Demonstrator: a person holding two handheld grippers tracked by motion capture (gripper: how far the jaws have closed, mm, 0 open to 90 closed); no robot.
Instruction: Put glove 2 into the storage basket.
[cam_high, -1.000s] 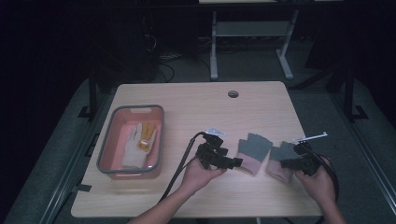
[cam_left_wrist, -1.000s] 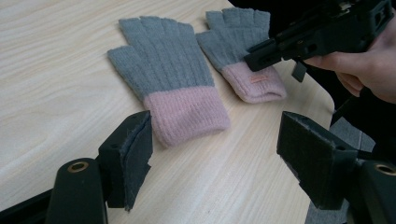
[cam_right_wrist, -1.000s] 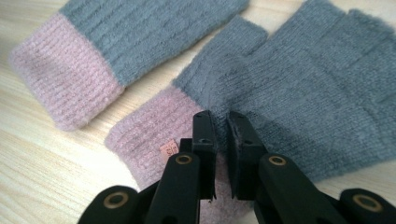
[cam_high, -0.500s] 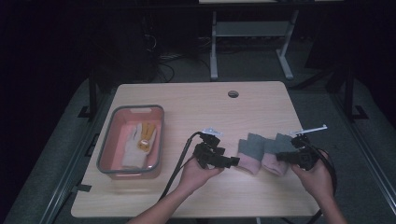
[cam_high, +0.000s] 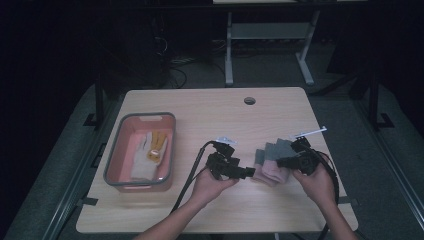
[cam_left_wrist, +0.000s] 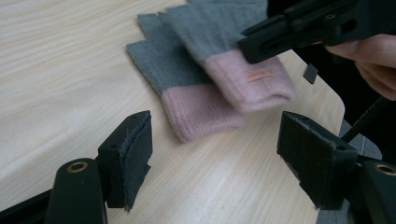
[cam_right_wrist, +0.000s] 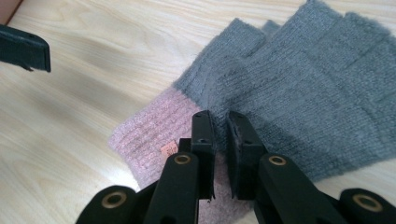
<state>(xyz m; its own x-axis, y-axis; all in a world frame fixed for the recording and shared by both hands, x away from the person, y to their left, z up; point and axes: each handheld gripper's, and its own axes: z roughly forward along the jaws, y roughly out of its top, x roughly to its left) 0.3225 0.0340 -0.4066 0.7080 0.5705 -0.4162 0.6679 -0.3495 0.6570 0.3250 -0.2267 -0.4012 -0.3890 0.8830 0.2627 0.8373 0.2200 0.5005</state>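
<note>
Two knitted gloves, grey with pink cuffs, lie overlapped right of the table's middle. The upper glove (cam_high: 276, 172) (cam_left_wrist: 243, 70) (cam_right_wrist: 303, 93) has a small orange label on its cuff and rests partly over the lower glove (cam_high: 265, 151) (cam_left_wrist: 187, 93). My right gripper (cam_high: 280, 162) (cam_right_wrist: 220, 121) (cam_left_wrist: 250, 46) reaches in from the right, its jaws pinched together on the upper glove where grey meets pink. Just left of the cuffs, my left gripper (cam_high: 250, 172) (cam_left_wrist: 222, 154) stands open a little above the bare wood, nothing between its pads. One left jaw tip (cam_right_wrist: 23, 49) shows in the right gripper view.
A pink tray with a grey rim (cam_high: 140, 117) stands at the left, holding a white glove (cam_high: 141, 160) and a yellow one (cam_high: 159, 145). A round cable hole (cam_high: 249, 100) sits near the far edge. The table's right edge is close behind the right hand.
The right gripper has moved left with its glove, which lay apart from the other one and now overlaps it. The left gripper has stayed put.
</note>
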